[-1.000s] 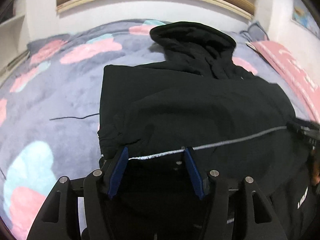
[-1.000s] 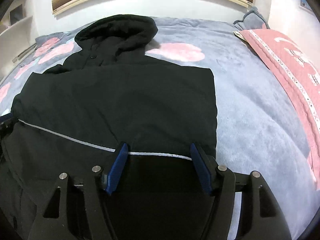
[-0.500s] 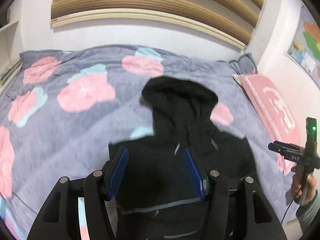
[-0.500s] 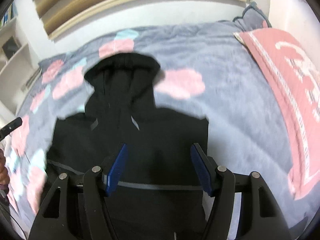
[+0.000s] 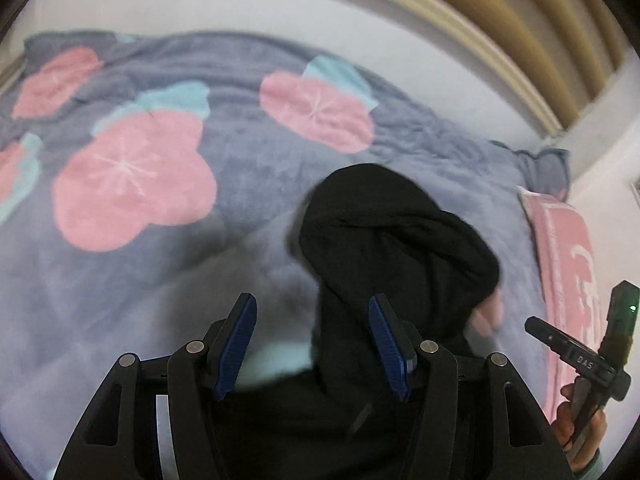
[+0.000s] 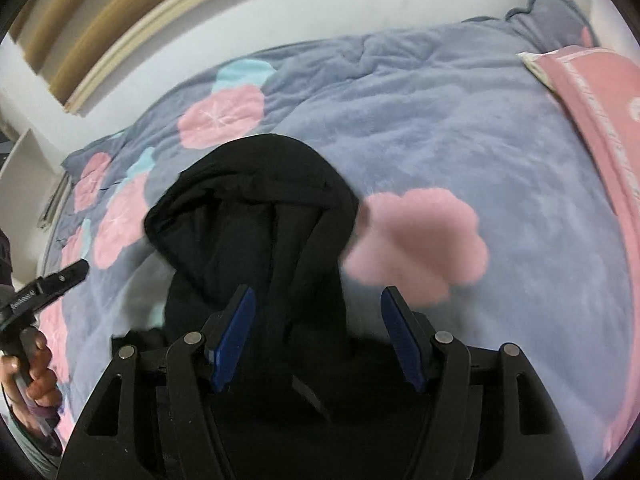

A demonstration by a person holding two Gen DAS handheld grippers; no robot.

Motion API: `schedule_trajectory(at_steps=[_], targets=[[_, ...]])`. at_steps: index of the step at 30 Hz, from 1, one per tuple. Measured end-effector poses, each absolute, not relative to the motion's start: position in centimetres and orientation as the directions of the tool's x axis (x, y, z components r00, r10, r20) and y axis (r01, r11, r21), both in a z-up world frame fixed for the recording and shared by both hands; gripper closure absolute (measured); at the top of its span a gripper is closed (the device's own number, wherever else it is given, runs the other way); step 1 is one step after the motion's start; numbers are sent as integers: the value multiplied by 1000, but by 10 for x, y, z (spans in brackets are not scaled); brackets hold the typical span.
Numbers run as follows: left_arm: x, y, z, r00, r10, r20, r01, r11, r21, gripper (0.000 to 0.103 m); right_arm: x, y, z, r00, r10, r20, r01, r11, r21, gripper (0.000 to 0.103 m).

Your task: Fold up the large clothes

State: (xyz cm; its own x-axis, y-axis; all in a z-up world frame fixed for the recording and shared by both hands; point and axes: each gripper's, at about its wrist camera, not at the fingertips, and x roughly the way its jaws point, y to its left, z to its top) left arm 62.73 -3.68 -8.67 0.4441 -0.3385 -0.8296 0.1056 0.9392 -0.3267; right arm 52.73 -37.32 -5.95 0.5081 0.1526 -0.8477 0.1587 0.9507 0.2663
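A black hooded jacket lies on the bed, its hood (image 5: 392, 232) pointing toward the wall. In the left wrist view my left gripper (image 5: 313, 298) hovers over the jacket just short of the hood, open, with blanket and black cloth showing between its blue pads. My right gripper (image 6: 319, 290) hangs the same way over the hood (image 6: 260, 208) in the right wrist view, open, and its pads press on nothing. The jacket's body is mostly hidden under both grippers. A grey stripe (image 5: 162, 432) of the jacket shows at the bottom left.
A grey-blue blanket (image 5: 240, 160) with pink flowers covers the bed (image 6: 440, 120). A pink cloth (image 5: 568, 248) lies along the right side (image 6: 592, 88). White wall and wooden slats stand behind. A hand (image 5: 576, 428) holds the other tool at each picture's edge (image 6: 36, 384).
Both grippers rose and moved forward from the jacket's striped hem toward the hood. The hood now fills the space just ahead of the fingers. Jaws kept the same width.
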Motion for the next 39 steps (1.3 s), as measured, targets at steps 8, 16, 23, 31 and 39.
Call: schedule_trajectory(at_steps=[8,16,23,31,39], targets=[[691,-70,-163,380,-372,-847,98,927,-363,44,601,-370,-125,424,139,-895,199,950,242,57],[678,-11,-131,438,-626,-645,157,760,-630,93,551,-413,-91,582,196,-790,183,914,362,98],[693,-34,-211,248,-422,-872,157,906,-393,79,568,-391,-180,391,187,-901,138,956,258,97],[649,-19,-153,341,-417,-843,281,901,-332,49,535,-398,-123,430,191,-882,31,974,226,61],[648,-28,-70,447,-571,-689,399,816,-418,49,558,-377,-58,555,245,-795,-68,966,250,60]])
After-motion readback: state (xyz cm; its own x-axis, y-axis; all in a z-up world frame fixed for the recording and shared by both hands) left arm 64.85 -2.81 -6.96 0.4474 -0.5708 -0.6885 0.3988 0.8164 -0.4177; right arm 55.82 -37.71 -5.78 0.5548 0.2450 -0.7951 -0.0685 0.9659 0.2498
